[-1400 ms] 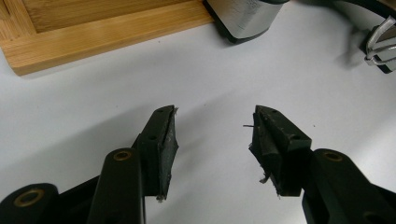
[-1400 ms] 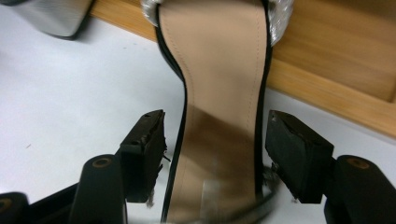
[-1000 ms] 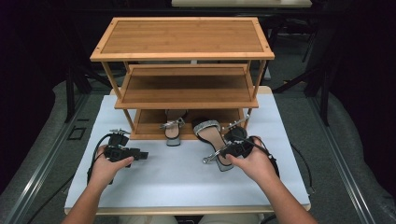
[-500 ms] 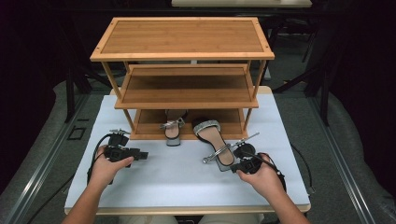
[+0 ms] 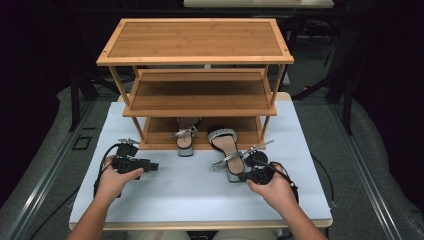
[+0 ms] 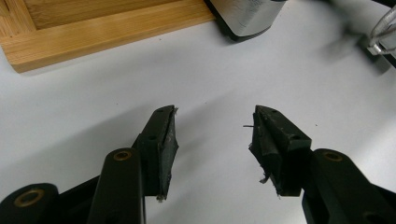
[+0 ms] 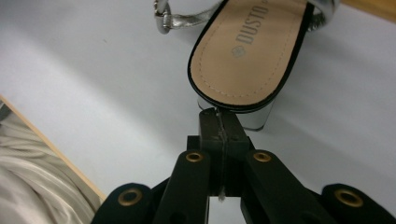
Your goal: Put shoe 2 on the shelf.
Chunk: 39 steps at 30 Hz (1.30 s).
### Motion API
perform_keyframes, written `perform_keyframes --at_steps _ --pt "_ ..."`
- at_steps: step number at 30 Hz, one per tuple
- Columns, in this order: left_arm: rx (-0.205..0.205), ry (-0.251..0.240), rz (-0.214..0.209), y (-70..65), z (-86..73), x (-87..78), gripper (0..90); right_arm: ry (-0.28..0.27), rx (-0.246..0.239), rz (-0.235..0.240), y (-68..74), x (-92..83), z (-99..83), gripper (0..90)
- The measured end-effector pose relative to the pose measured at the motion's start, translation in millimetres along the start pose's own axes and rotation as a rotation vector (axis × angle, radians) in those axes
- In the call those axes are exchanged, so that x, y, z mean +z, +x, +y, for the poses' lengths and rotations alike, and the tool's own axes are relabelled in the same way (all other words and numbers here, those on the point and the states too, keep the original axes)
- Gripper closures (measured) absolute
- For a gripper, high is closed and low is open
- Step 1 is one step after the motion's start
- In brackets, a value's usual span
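Note:
A silver-strapped sandal with a tan insole stands on the white table top, toe toward the wooden shoe rack. My right gripper is shut with nothing between its jaws. Its tips sit right at the back of the sandal's block heel; whether they touch it I cannot tell. A second sandal lies half on the rack's bottom shelf, its silver heel sticking out. My left gripper rests open and holds nothing, low over the table left of both sandals.
The rack has three bamboo shelves, and its front corner lies just ahead of the left gripper. The top and middle shelves are bare. White table surface stretches between the two hands. The table's front edge runs close behind the right gripper.
The right hand has drawn back from the sandal toward the person and sunk a little, and its jaws have shut. The sandal stays where it was. The left hand has not moved.

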<state>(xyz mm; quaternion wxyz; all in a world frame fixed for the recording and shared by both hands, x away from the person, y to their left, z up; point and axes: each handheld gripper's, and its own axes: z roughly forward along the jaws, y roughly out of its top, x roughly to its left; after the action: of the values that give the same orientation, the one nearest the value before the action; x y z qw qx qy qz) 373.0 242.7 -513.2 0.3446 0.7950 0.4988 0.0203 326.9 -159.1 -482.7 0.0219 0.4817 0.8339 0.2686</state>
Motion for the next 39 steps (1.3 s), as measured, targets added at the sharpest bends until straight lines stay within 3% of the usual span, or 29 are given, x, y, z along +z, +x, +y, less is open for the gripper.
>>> perform_keyframes --at_steps 7,12,15,18,22,25,29,39 --pt "-0.003 -0.005 -0.002 1.2 -0.1 -0.6 49.6 -0.047 0.002 0.006 2.6 1.7 17.2 90.0" --pt "-0.002 -0.004 -0.002 1.0 -0.2 -0.3 49.6 -0.028 0.0 -0.027 0.3 11.7 25.8 90.0" --pt "-0.003 0.0 -0.003 1.0 0.1 -0.1 49.6 -0.039 0.015 -0.006 -3.2 13.6 32.3 90.0" --pt "-0.003 0.001 -0.003 1.0 0.1 0.2 49.7 -0.046 0.015 -0.048 -7.1 16.4 40.3 90.0" --pt "-0.002 0.001 -0.002 1.6 0.1 1.1 49.7 -0.042 0.032 -0.047 -15.7 20.9 48.4 90.0" --pt "-0.004 -0.001 -0.001 1.6 0.1 1.9 49.7 -0.049 0.039 -0.086 -21.7 22.8 55.1 90.0" --pt "-0.005 0.0 -0.001 1.8 0.2 2.1 49.7 -0.052 0.039 -0.065 -25.4 25.7 63.7 90.0" --pt "-0.004 0.003 -0.005 1.6 0.8 2.9 49.8 -0.06 0.009 -0.054 -14.4 39.1 83.8 90.0"
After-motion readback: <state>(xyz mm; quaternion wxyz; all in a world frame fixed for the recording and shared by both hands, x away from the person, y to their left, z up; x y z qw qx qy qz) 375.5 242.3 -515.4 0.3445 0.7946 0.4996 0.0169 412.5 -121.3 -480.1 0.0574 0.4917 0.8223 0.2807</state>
